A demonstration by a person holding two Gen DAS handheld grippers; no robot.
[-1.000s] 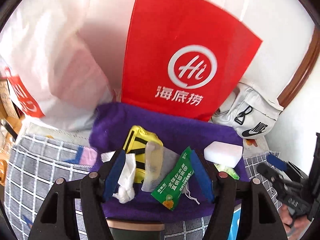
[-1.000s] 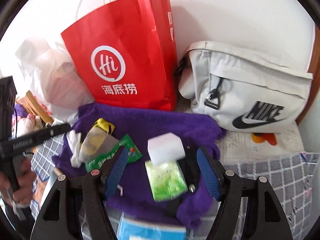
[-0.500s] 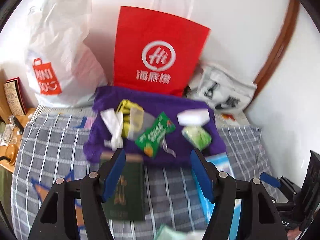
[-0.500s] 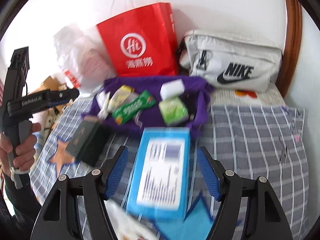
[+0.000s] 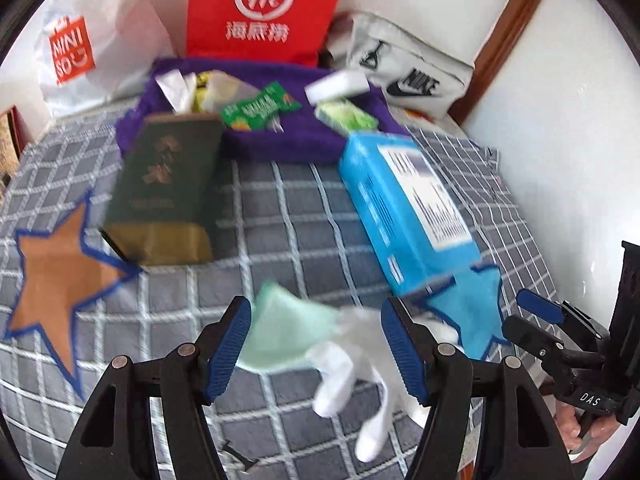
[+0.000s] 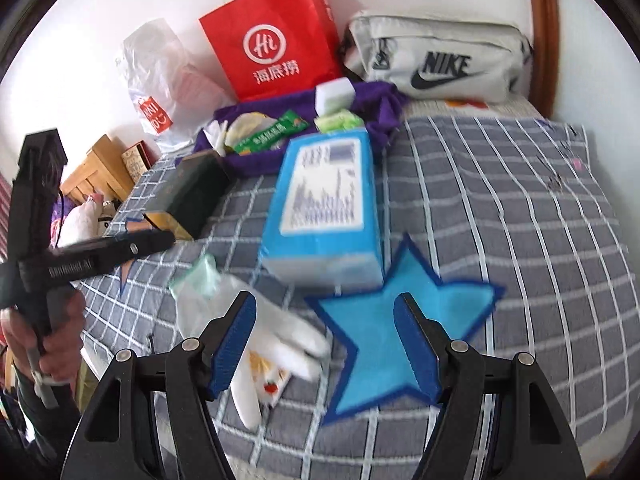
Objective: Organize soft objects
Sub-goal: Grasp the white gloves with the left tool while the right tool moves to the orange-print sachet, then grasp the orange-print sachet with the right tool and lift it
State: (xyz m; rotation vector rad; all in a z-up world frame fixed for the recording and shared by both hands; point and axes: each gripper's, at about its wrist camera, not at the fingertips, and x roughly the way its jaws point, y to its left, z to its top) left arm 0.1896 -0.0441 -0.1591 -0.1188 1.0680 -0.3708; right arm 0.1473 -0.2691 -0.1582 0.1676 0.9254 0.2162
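1. Left wrist view: the left gripper (image 5: 316,350) stands wide open and holds nothing. A white glove (image 5: 344,364) with a pale green cuff lies on the checked bedspread (image 5: 280,220) directly between and under the fingers, well placed for a pick as a soft item. Ahead lie a dark green box (image 5: 160,192) to the left, a blue box (image 5: 408,204) to the right, and a purple towel (image 5: 288,136) bearing small packets farther ahead.
2. Right wrist view: the right gripper (image 6: 324,346) is also wide open and empty. The glove (image 6: 256,332) lies at its left finger; a blue star patch (image 6: 384,344) sits between the fingers.
3. Change: half a second ago both grippers were nearer the towel; both have drawn back, so the glove now shows at the fingers.
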